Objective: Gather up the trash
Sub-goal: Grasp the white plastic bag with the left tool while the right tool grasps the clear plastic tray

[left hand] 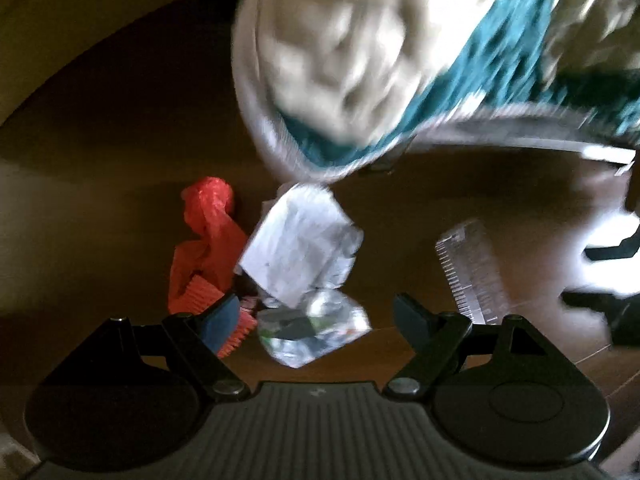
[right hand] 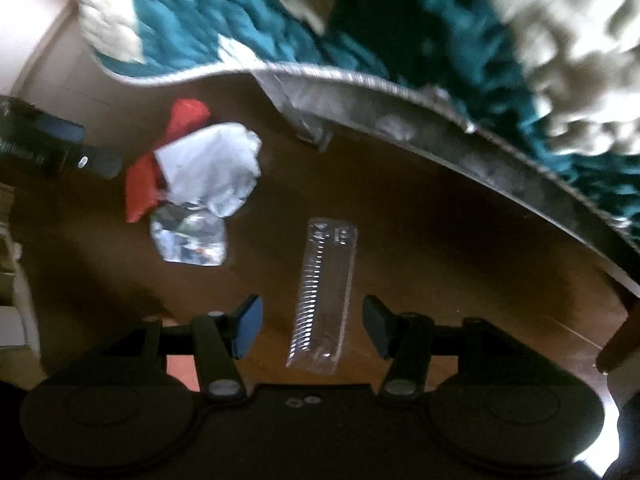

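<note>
Trash lies on the dark wooden floor. A crumpled clear plastic wrapper (left hand: 312, 330) sits between the fingers of my open left gripper (left hand: 316, 320); it also shows in the right wrist view (right hand: 188, 240). Behind it lie crumpled white paper (left hand: 300, 244) (right hand: 212, 164) and a red plastic bag (left hand: 208, 240) (right hand: 160, 156). A long clear plastic tray (right hand: 324, 296) (left hand: 472, 272) lies between the fingers of my open right gripper (right hand: 314, 328). Neither gripper holds anything.
A bed with a teal and cream quilt (left hand: 400, 48) (right hand: 400, 20) overhangs the floor behind the trash, its grey edge (right hand: 460, 136) close above. The left gripper's body (right hand: 44, 144) shows at the left of the right wrist view.
</note>
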